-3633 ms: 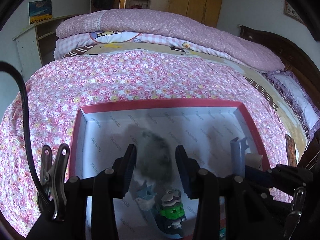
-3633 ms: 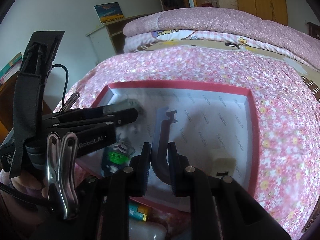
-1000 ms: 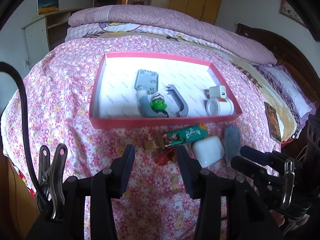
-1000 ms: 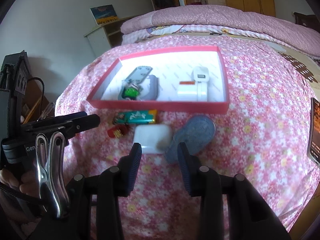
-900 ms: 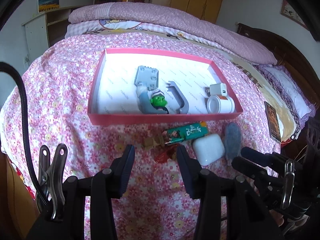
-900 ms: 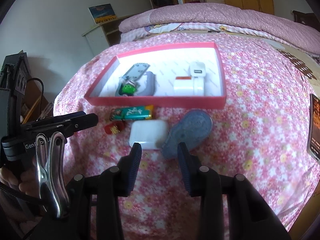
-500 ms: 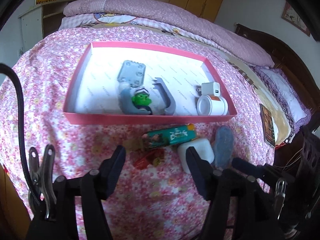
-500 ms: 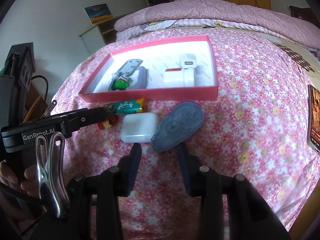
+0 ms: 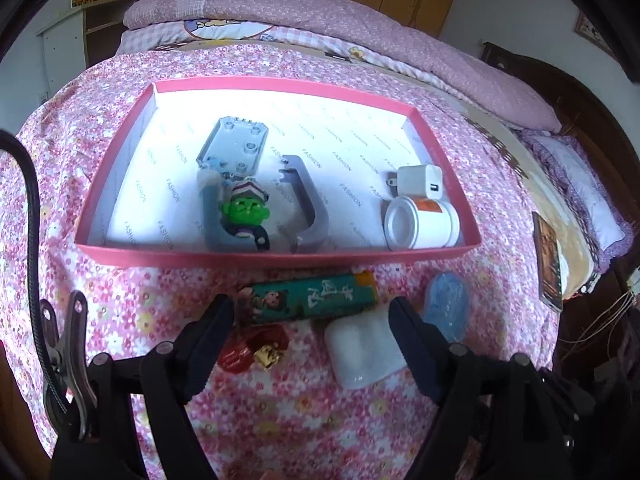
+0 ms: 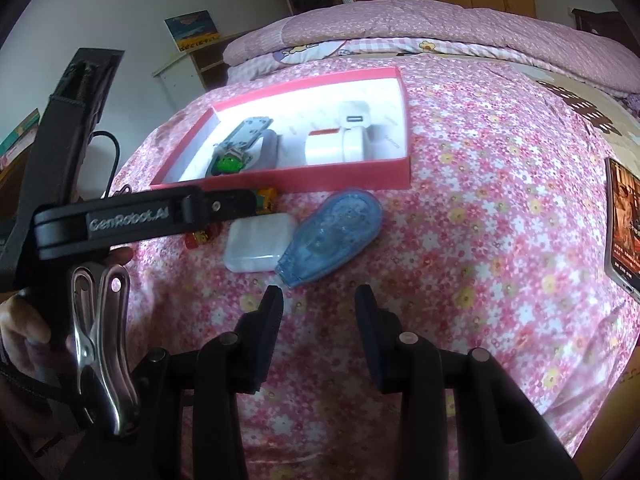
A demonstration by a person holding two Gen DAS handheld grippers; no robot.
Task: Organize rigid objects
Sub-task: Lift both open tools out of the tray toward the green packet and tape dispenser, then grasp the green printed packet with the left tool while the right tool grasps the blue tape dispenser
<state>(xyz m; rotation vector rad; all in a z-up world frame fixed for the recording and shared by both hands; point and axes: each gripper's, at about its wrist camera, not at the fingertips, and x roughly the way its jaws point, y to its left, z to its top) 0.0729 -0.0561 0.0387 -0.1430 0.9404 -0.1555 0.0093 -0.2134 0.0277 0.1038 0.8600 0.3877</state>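
Left gripper (image 9: 310, 322): jaws spread wide, just opened further, nothing pressed between them. From my left wrist view I read near to far. Nearest, between the tips at about 7 o'clock of the gap's centre, a small red toy (image 9: 254, 348); at 4 o'clock, close against the right-hand finger, a white case (image 9: 362, 350). Just beyond the tips, at 12 o'clock, the green packet (image 9: 310, 298) lies on the floral bedspread (image 9: 120, 312), long axis running 9 to 3 across the gap, so its ends face the two fingers. I judge the jaws would have to take it end to end, or roll a quarter turn to pinch its short width. Further at 2 o'clock, the blue tape dispenser (image 9: 447, 306). Beyond all, the pink tray (image 9: 280, 257) already holds a grey plate (image 9: 234, 142), green figure (image 9: 244, 210), grey clamp (image 9: 310, 208), white charger (image 9: 420, 180) and white cylinder (image 9: 420, 222). Right gripper (image 10: 319, 294): jaws partly apart, empty; the dispenser (image 10: 332, 236) sits at its 12 o'clock, long axis 7 to 1, nose just beyond the left-hand fingertip. I judge the left is nearer the packet, the right nearer the dispenser.
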